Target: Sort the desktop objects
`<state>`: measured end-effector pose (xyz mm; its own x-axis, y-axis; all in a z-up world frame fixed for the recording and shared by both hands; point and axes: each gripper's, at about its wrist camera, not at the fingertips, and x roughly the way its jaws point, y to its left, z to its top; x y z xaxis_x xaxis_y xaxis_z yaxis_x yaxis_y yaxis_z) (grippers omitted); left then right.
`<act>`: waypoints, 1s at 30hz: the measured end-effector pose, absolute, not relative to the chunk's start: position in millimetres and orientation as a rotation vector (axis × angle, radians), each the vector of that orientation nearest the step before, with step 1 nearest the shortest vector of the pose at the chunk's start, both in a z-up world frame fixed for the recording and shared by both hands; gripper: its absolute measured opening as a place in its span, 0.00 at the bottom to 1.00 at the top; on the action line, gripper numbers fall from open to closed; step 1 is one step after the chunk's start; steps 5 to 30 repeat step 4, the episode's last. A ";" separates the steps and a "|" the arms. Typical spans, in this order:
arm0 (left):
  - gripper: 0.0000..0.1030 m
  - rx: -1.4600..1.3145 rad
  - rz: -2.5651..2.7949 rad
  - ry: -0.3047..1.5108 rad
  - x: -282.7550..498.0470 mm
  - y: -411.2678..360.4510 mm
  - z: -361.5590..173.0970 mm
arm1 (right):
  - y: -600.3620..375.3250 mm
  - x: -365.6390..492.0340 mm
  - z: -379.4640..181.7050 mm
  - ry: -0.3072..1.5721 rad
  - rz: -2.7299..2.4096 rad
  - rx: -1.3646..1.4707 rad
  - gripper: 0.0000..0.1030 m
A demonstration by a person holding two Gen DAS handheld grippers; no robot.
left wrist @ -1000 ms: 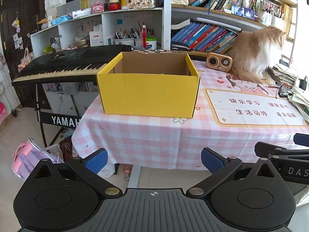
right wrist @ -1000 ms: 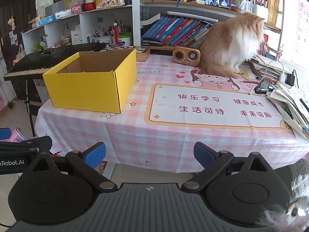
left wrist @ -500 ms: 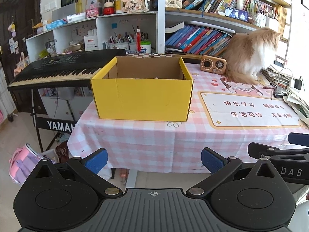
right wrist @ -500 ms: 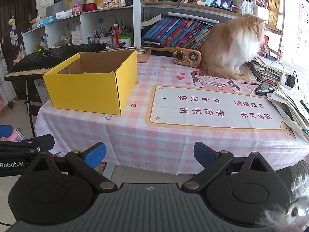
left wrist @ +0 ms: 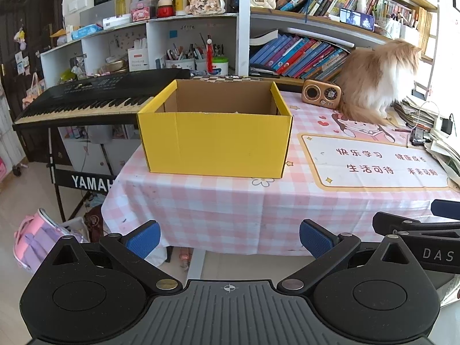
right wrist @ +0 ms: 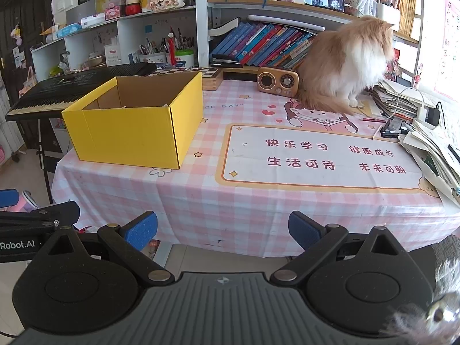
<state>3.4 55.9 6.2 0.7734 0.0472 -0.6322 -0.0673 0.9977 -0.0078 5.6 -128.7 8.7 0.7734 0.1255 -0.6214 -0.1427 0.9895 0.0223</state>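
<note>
Two grippers hang side by side off the near edge of the table, both spread wide and holding nothing. The left gripper [left wrist: 230,237] has its blue pads [left wrist: 143,238] far apart, with only the hanging tablecloth and floor between them; the right gripper [right wrist: 222,230] stands the same way, jaws fully parted and empty. Each shows in the other's view — the right one's black arm at the left camera's right edge, the left one's at the right camera's left edge.

Beyond them the pink checked tablecloth [right wrist: 230,201] drapes over the table front. On the table's left part sits the yellow cardboard box [left wrist: 215,146], open at the top, its brown inside mostly hidden by the near wall — whether anything lies in it I cannot tell. To its right a cream desk mat [right wrist: 319,155] with red Chinese characters lies flat. At the back, a small wooden radio [right wrist: 277,82] stands just beside a fluffy orange-and-white cat [right wrist: 345,63], which sits facing away. A stack of papers [right wrist: 431,149] crowds the right edge, with pens [right wrist: 392,128] near it. A black keyboard [left wrist: 86,100] stands left of the table, and bookshelves [left wrist: 296,54] rise behind.
</note>
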 end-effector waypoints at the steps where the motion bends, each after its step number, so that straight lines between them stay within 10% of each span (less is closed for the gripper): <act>1: 1.00 -0.034 0.064 0.686 3.9 56.2 5.9 | -128.7 5.7 8.8 0.672 0.146 -0.027 0.96; 30: 1.00 -0.048 0.063 0.690 5.1 57.6 5.3 | -127.5 6.2 6.9 0.676 0.146 -0.028 0.96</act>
